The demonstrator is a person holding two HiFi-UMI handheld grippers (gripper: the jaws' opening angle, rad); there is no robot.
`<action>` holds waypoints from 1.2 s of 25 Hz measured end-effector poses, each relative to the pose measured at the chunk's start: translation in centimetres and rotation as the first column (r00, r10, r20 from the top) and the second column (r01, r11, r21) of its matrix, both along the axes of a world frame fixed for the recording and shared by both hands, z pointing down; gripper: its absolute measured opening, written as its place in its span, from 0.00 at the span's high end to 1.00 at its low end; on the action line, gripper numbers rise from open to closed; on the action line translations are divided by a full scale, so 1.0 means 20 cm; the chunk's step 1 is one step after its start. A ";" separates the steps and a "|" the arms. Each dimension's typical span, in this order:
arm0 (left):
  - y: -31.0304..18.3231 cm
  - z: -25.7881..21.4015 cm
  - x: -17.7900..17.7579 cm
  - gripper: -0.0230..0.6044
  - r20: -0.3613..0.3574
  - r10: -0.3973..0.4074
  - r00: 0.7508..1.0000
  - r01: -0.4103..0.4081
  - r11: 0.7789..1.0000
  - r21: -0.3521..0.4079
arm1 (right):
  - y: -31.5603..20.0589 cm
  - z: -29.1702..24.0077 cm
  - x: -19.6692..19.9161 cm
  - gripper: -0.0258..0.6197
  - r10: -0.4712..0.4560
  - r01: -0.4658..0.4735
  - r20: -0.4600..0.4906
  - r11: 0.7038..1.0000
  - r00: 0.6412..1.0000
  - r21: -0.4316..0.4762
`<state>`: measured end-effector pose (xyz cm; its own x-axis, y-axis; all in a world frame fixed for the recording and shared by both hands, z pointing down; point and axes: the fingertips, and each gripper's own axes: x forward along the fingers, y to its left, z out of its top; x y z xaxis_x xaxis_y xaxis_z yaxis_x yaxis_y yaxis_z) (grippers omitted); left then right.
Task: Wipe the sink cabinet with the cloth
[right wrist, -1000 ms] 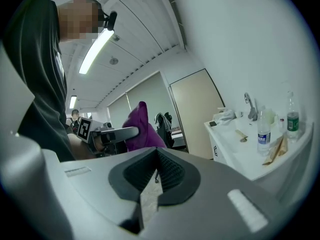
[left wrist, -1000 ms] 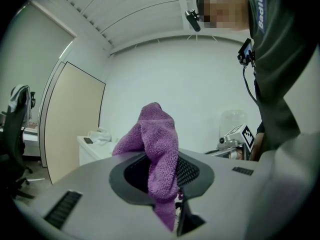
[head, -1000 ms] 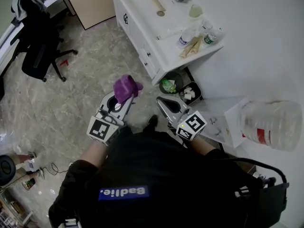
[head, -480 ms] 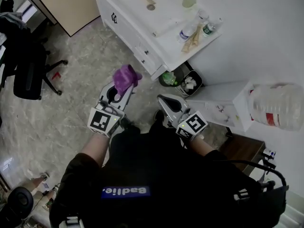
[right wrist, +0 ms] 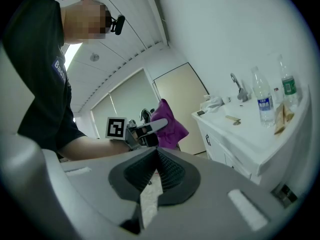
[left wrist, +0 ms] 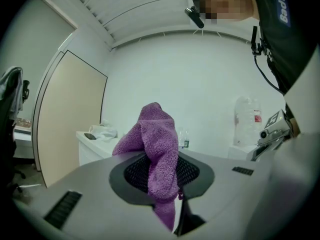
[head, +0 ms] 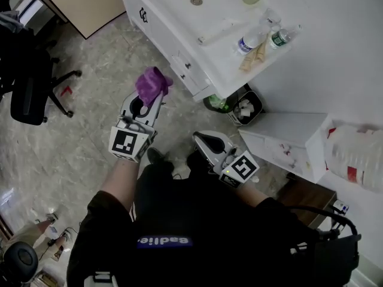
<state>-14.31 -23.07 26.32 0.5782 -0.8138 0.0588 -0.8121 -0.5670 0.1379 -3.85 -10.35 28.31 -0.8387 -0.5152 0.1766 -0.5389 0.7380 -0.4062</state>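
Note:
A crumpled purple cloth [head: 151, 84] sticks out of my left gripper [head: 145, 100], which is shut on it and held over the floor just short of the white sink cabinet [head: 157, 23]. In the left gripper view the cloth [left wrist: 155, 144] bulges up between the pads, and the cabinet [left wrist: 92, 149] stands behind it. My right gripper [head: 207, 141] hangs lower, near my body, shut with nothing in it. The right gripper view shows its pads [right wrist: 167, 171] meeting, the cloth [right wrist: 167, 124] ahead on the left and the cabinet [right wrist: 240, 139] on the right.
Two water bottles [head: 248, 40] and small items stand on the countertop's near end. Two waste bins [head: 245, 107] sit on the floor below that end. A low white unit [head: 287, 139] and a large water jug [head: 356, 157] are at right, a black office chair [head: 30, 94] at left.
My left gripper has lifted and moved forward toward the cabinet with the cloth still in it. The right gripper has stayed low by my body. The view has shifted closer to the cabinet.

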 end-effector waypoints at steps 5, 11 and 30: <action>-0.21 0.35 0.05 0.83 0.019 -0.016 1.000 0.016 1.000 0.002 | -0.07 0.35 0.00 0.96 -0.023 0.024 0.021 0.999 1.000 -0.036; -0.45 0.75 0.06 0.83 0.043 -0.038 0.998 0.040 0.999 -0.032 | -0.18 0.73 -0.02 0.96 -0.034 0.035 0.061 0.999 0.998 -0.020; -1.18 1.55 0.13 0.83 0.169 0.000 0.986 -0.018 0.995 0.102 | -0.48 1.81 -0.14 0.96 -0.021 -0.009 0.154 0.982 0.988 0.190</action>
<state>-11.65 -46.66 57.30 0.5743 -0.8155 0.0721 -0.8136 -0.5783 -0.0597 -6.68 -19.97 64.44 -0.8514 -0.5216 -0.0557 -0.4758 0.8126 -0.3367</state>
